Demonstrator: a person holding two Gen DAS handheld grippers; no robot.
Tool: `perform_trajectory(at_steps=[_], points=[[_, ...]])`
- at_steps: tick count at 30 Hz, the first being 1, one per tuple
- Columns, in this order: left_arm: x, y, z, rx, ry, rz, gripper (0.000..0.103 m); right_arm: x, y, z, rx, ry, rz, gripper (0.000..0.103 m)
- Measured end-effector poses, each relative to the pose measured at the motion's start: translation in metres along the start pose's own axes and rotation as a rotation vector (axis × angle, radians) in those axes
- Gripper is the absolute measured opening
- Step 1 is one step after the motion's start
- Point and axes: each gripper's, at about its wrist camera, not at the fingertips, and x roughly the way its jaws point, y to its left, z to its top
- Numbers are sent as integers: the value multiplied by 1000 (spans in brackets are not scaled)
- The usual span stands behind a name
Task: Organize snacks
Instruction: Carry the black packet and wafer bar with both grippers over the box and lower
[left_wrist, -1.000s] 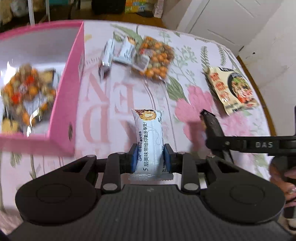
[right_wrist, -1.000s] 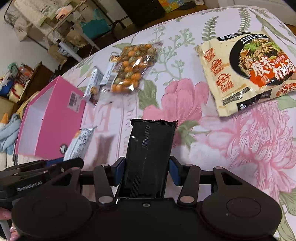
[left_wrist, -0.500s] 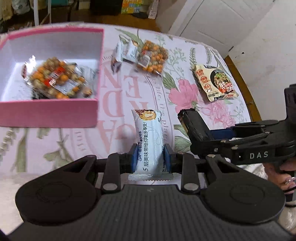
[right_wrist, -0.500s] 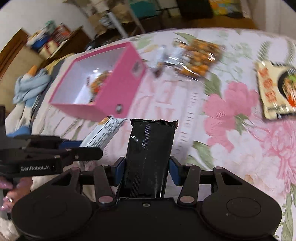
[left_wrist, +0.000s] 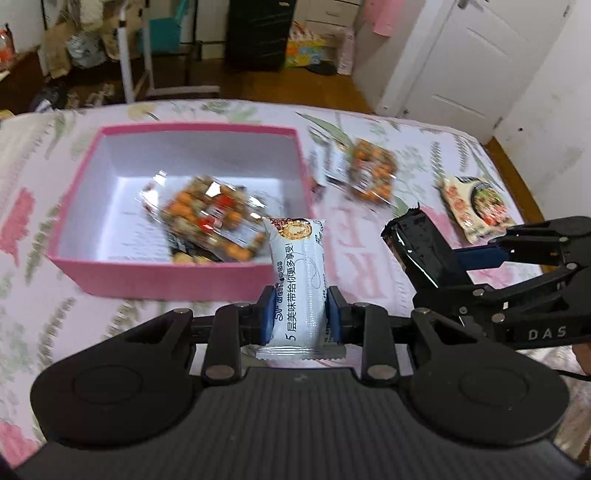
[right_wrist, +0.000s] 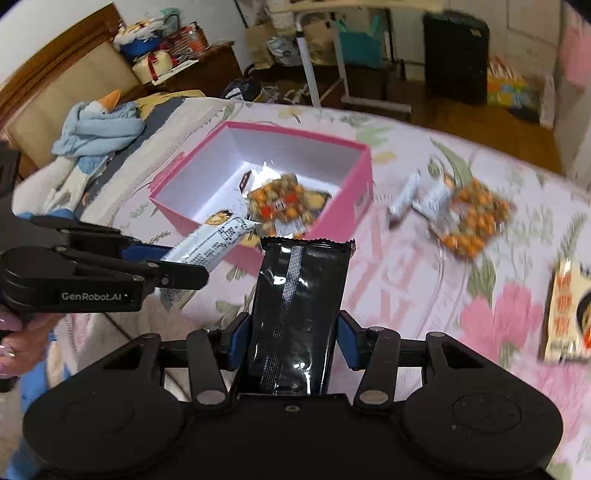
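Left hand-held gripper (left_wrist: 298, 317) clamps my white wafer bar (left_wrist: 297, 280), pointing 12 o'clock; pink box (left_wrist: 166, 275) now nearer. Right hand-held gripper (right_wrist: 293, 341) pinches black packet (right_wrist: 295, 314).

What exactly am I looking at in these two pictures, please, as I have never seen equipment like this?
A person holds a two-finger gripper in each hand; each carries a camera looking along its fingers. In the left view, the left gripper pinches a white snack bar. In the right view, the right gripper pinches a black packet. Each gripper appears in the other's picture. Ahead, on a flowered cloth, stands an open pink box with one bag of mixed snacks inside. Outside lie another snack bag, small wrappers and a noodle packet.
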Motion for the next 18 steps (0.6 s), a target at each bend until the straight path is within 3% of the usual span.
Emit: perform_trajectory(at_steps=[9,18], points=[[7,50,31,-30,-52,113,28,49,24,55,-47,-13,-17,55],[69,121,54,-152,-18,245,28,126,41,103,-97,-23,-38,55]])
